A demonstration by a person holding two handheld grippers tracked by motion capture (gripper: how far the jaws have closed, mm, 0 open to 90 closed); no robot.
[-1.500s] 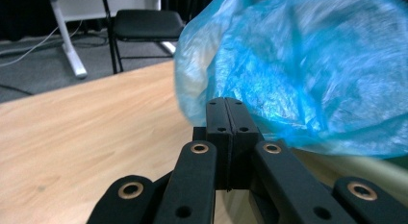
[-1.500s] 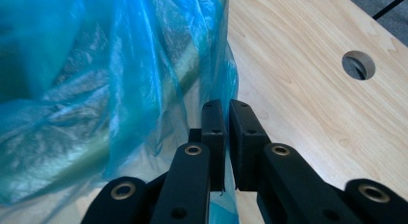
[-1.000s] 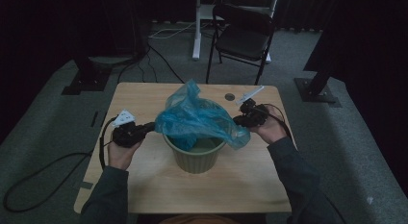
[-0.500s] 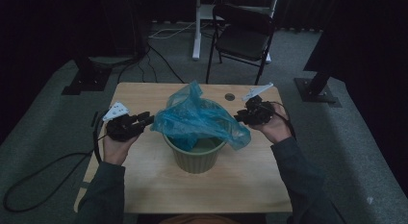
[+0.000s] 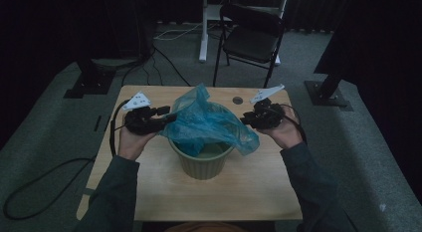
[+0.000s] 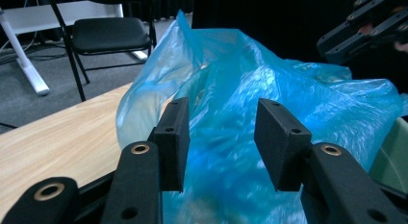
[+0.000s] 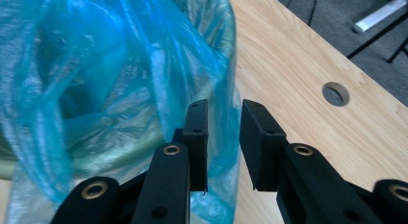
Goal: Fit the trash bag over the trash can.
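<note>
A blue plastic bag lies crumpled over the mouth of a green bin in the middle of the wooden table. My left gripper hovers at the bag's left edge. Its jaws have just been opening, and in the left gripper view they stand wide apart, with the bag beyond them. My right gripper is at the bag's right side. Its jaws have also just opened a little, and a fold of the bag hangs loose in the gap, unpressed.
A round cable hole sits in the tabletop behind the bin. Beyond the table's far edge stand a black chair and a white desk leg. A cable trails on the floor to the left.
My left hand has risen and drawn slightly away from the bin, its jaws opening and letting go of the bag's left edge. The right hand lifted a little and its jaws parted.
</note>
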